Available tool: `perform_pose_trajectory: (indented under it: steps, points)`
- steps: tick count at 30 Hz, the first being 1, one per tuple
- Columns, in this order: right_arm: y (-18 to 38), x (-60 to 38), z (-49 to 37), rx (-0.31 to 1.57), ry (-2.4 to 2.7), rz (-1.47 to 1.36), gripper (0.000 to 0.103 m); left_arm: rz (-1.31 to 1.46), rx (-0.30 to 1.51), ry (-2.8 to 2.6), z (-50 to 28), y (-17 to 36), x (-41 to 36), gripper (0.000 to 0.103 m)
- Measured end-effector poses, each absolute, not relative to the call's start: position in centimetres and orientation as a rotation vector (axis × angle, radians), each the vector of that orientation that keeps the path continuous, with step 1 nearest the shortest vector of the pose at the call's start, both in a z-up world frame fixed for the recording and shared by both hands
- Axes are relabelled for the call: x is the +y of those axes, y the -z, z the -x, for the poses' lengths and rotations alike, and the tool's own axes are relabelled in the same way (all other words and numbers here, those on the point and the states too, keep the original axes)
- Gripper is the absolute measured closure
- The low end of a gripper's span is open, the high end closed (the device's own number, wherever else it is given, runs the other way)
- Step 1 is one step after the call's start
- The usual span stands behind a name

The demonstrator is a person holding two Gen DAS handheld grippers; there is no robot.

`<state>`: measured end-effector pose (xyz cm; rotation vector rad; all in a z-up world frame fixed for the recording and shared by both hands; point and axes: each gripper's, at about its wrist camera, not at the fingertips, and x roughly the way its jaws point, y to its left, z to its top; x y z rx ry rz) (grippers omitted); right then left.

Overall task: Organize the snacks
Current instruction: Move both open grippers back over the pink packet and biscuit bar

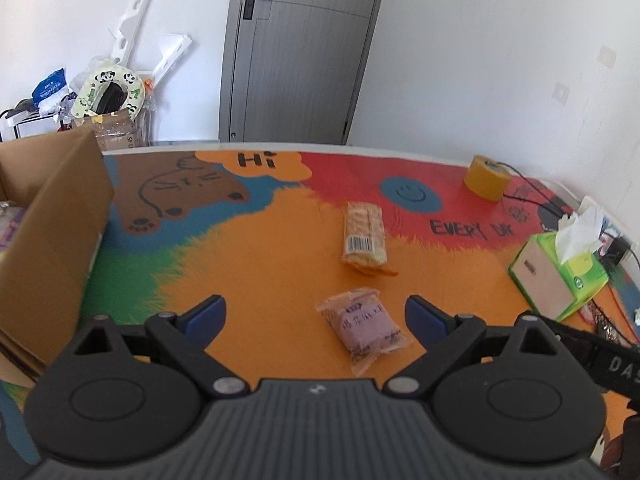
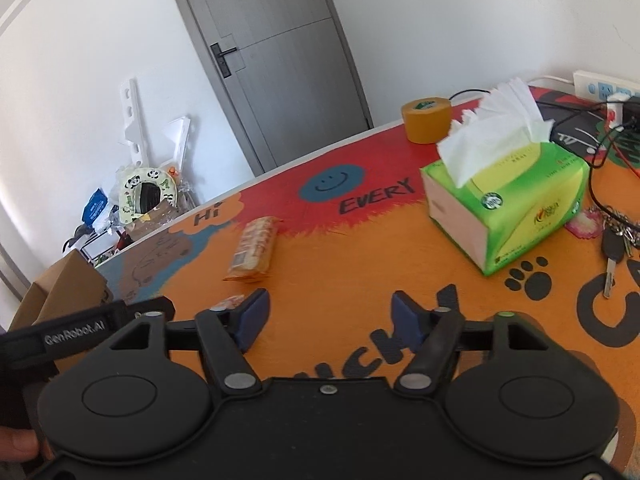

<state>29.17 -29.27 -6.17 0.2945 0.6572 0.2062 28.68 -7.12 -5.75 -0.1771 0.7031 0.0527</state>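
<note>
A purple snack packet (image 1: 365, 328) lies on the colourful table mat, between the fingertips of my open, empty left gripper (image 1: 316, 312) and slightly right of its middle. An orange cracker packet (image 1: 365, 237) lies farther out; it also shows in the right wrist view (image 2: 256, 255). A cardboard box (image 1: 48, 248) stands at the left with a wrapped item inside. My right gripper (image 2: 327, 312) is open and empty above the mat. A bit of the purple packet (image 2: 230, 303) shows behind its left finger.
A green tissue box (image 2: 504, 208) stands at the right, a roll of yellow tape (image 2: 426, 120) behind it. Keys (image 2: 614, 248), cables and a power strip (image 2: 604, 88) lie at the far right. A grey door and floor clutter lie beyond the table.
</note>
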Motion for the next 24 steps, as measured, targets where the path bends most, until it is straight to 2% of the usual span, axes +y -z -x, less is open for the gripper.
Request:
perform_pose_trajectory:
  steps: [2,8,10,16,17,20,22,24]
  points:
    - [6.4,-29.7,-29.3,0.659,-0.21,-0.309,0.03,0.17,0.707,-0.057,-28.9,6.1,-7.6,0.007]
    - [7.0,-30.8,-29.5,0.643,-0.211,-0.341,0.014,0.154,0.731,-0.057,-29.9,7.3,-9.1,0.008]
    - [7.0,-31.0,-29.6,0.634,-0.214,-0.345,0.002,0.15,0.742,-0.056,-30.3,7.8,-9.5,0.008]
    - [7.3,-31.2,-30.2,0.636,-0.234,-0.36,0.0,0.139,0.761,-0.053,-30.9,9.1,-10.2,0.01]
    - [7.4,-31.0,-30.3,0.639,-0.241,-0.361,0.0,0.136,0.761,-0.051,-30.8,9.2,-10.2,0.013]
    - [7.5,-30.5,-30.6,0.645,-0.263,-0.36,0.0,0.146,0.777,-0.033,-30.9,9.7,-9.9,0.033]
    - [7.6,-30.1,-30.8,0.648,-0.265,-0.358,0.0,0.163,0.775,-0.016,-30.9,9.9,-9.6,0.04]
    - [7.7,-29.8,-31.1,0.65,-0.268,-0.363,0.0,0.167,0.774,-0.012,-31.0,9.9,-9.3,0.053]
